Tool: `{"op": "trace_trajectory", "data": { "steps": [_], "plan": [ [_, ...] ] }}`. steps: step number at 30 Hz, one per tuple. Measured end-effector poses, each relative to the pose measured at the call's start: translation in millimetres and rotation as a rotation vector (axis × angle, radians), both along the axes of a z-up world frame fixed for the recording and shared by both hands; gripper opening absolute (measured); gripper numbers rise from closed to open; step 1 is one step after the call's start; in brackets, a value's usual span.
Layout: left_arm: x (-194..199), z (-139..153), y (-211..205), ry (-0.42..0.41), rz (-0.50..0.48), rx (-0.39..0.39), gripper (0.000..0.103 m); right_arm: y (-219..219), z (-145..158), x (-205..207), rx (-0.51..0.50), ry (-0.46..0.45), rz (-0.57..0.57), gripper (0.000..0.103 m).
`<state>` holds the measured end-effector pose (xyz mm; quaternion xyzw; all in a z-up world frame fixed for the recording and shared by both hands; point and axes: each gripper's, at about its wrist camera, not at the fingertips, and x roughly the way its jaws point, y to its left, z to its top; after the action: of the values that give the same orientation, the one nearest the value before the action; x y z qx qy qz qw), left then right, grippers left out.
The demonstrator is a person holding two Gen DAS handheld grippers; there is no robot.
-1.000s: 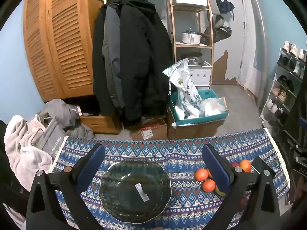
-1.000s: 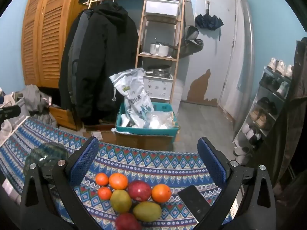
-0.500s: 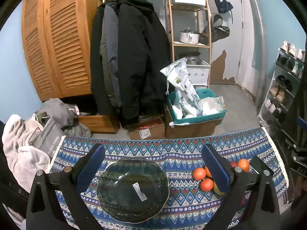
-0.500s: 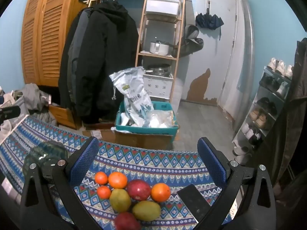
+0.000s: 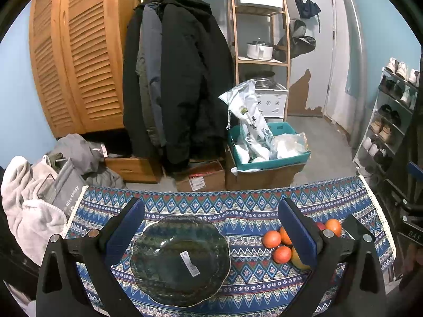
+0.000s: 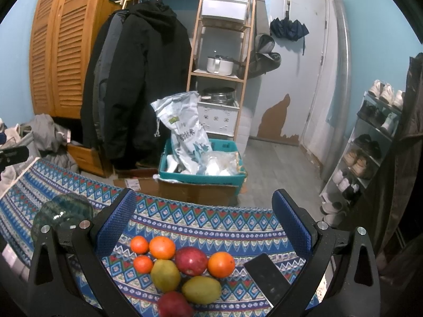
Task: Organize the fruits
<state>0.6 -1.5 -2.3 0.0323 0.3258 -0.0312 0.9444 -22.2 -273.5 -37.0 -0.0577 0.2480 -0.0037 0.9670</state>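
Observation:
A dark green glass plate (image 5: 179,260) lies on the patterned tablecloth (image 5: 238,208), between the fingers of my open, empty left gripper (image 5: 211,224). The plate also shows at the left in the right wrist view (image 6: 62,212). A cluster of fruit lies under my open, empty right gripper (image 6: 203,219): small oranges (image 6: 139,245), a larger orange (image 6: 162,247), a red apple (image 6: 191,261), another orange (image 6: 221,264), two green-yellow fruits (image 6: 165,275) and a second red apple (image 6: 174,305). In the left wrist view the oranges (image 5: 271,239) sit right of the plate.
A black phone (image 6: 267,277) lies on the cloth right of the fruit. Beyond the table's far edge are cardboard boxes (image 5: 201,179), a teal bin with bags (image 5: 267,148), hanging coats (image 5: 179,79), a wooden shelf (image 6: 219,52) and a shoe rack (image 6: 370,137).
Both views have shifted slightly: the plate and fruit sit a little lower and closer in the frames. Both grippers stay open and empty.

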Motion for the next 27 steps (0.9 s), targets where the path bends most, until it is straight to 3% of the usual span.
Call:
{"op": "trace_trajectory", "data": {
  "steps": [27],
  "plan": [
    [-2.1, -2.5, -4.8, 0.003, -0.004, -0.001, 0.102, 0.4, 2.2, 1.0, -0.004, -0.002, 0.001, 0.101]
  ]
}}
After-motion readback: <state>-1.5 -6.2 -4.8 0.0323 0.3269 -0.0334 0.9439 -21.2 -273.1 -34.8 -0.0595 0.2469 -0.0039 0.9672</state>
